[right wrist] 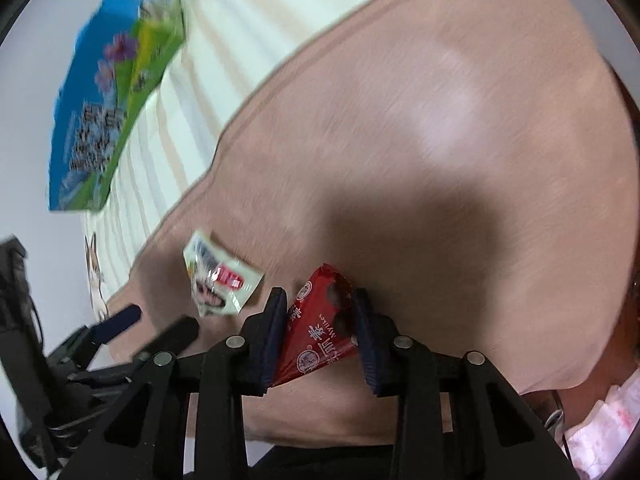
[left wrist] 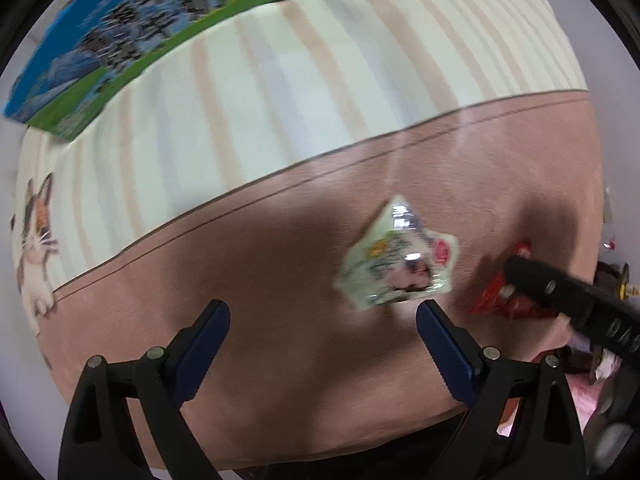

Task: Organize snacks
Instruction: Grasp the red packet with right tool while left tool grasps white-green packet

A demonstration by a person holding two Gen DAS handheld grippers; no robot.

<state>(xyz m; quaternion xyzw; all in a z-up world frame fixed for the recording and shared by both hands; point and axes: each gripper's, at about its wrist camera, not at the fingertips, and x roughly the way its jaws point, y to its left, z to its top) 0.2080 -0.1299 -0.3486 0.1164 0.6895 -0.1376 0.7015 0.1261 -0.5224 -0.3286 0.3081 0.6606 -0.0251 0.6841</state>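
Item 1: red snack packet (right wrist: 320,332). Small foil-film sachet with white print, held between the jaws of the right gripper (right wrist: 320,320), which are closed in on its two sides, the sealed end pointing forward over the pinkish-brown cloth (right wrist: 440,140). Likely very light, crinkly and slick; film of this kind gives under pressure and can slide out, so a hold across the flat seam or an edge looks safer than across the puffed middle. Contents may crush.

Item 2: pale green snack packet (left wrist: 396,256), with shiny silvery film and a picture panel. Lies flat on the cloth just ahead of the left gripper (left wrist: 322,316), nearer its right jaw. Left jaws are spread wide with nothing between them. Judged equally light and floppy; lying flat, it offers only a thin edge, so a raised corner or crimped seam would be the place to pinch.

Item 3: blue-and-green printed box (left wrist: 132,36). Rests at the far side on the cream striped cloth (left wrist: 280,80), well apart from both packets. Looks stiff-sided; whether it is open cannot be told.
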